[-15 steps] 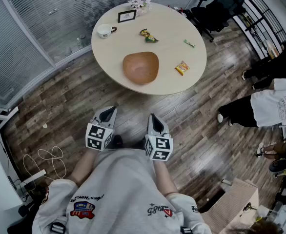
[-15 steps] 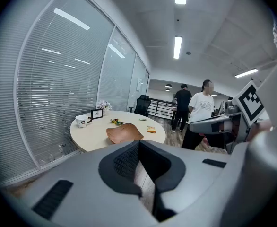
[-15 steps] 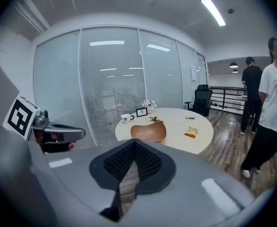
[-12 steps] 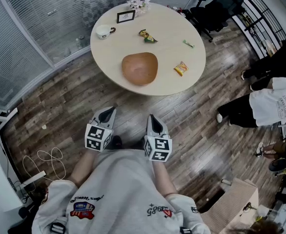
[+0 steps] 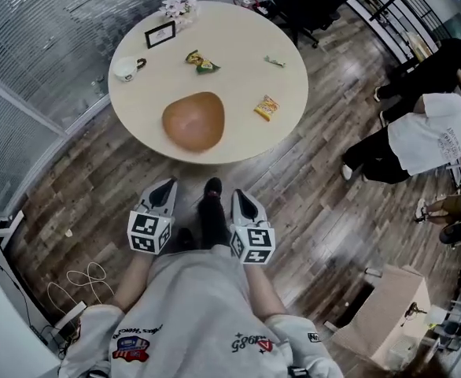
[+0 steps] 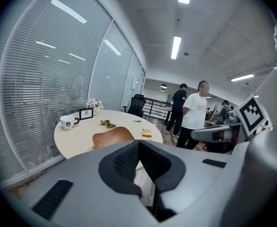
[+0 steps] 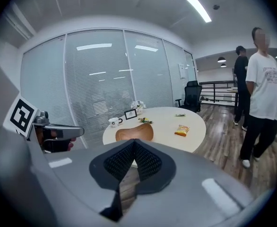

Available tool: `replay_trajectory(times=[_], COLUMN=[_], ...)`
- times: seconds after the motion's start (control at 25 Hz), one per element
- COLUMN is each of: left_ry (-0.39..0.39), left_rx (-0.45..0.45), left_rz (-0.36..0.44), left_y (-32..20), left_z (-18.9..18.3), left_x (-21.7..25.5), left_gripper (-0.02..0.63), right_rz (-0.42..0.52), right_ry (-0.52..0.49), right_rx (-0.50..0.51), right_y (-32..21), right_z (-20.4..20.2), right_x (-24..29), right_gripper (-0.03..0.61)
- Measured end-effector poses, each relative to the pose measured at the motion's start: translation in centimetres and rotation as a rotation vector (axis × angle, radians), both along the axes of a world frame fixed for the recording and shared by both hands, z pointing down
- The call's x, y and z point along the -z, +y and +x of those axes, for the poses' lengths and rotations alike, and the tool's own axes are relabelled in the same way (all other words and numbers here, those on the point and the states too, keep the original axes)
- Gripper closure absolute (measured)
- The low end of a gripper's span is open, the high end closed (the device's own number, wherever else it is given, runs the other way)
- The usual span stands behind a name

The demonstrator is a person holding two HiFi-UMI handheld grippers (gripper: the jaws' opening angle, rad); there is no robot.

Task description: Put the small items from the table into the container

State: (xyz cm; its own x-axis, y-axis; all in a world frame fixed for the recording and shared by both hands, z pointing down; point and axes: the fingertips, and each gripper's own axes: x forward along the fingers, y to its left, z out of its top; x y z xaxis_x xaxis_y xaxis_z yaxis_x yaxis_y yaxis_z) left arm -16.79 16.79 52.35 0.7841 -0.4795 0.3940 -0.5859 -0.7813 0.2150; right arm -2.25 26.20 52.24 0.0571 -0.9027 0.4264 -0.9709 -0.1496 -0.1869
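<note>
- The left hand-held gripper (image 5: pixel 164 191) has its jaws pressed together, with nothing in them. It is in the air over the wood floor (image 5: pixel 97 179).
- The right hand-held gripper (image 5: pixel 244 201) is pressed together too, and empty. The two are side by side, with the person's shoe (image 5: pixel 212 189) between them.
- Past them is a strip of bare floor, then the near edge of the round surface (image 5: pixel 238 69).
- The brown bowl (image 5: pixel 193 120) sits close to that near edge.
- An orange snack packet (image 5: pixel 267 108) lies right of the bowl, near the right edge.
- A yellow-green packet (image 5: pixel 202 62) and a small green item (image 5: pixel 274 61) lie farther back, with open room around each.
- A white mug (image 5: pixel 125 68), a picture frame (image 5: pixel 160 34) and flowers (image 5: pixel 178 4) stand along the far left edge.
- A glass wall (image 5: pixel 34 46) is close on the left. A person in a white shirt (image 5: pixel 429 136) is well off to the right.
</note>
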Motion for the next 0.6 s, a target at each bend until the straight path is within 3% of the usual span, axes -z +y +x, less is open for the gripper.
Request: replay_trajectory(times=[0.2,0.4,0.6], left_ry=[0.015,-0.026,-0.028], left_rx=[0.001,0.045,0.129], left_rz=[0.001,0.024,0.076], left_y=[-4.9,-11.2,-15.9], left_z=[3.7,6.2,8.0], left_x=[0.8,1.1,2.3], left_gripper=[0.607,0.607,0.607], right_rz=[-0.011,-0.027,-0.123], right_ry=[-0.014,0.019,0.076], right_rx=[-0.033,-0.056,-0.099], right_y=[-5.1,-12.2,-17.8], right_z=[5.9,13.8,22.9], right_x=[-1.9,-3.4,-7.8], right_gripper=[0.575,0.575,0.460])
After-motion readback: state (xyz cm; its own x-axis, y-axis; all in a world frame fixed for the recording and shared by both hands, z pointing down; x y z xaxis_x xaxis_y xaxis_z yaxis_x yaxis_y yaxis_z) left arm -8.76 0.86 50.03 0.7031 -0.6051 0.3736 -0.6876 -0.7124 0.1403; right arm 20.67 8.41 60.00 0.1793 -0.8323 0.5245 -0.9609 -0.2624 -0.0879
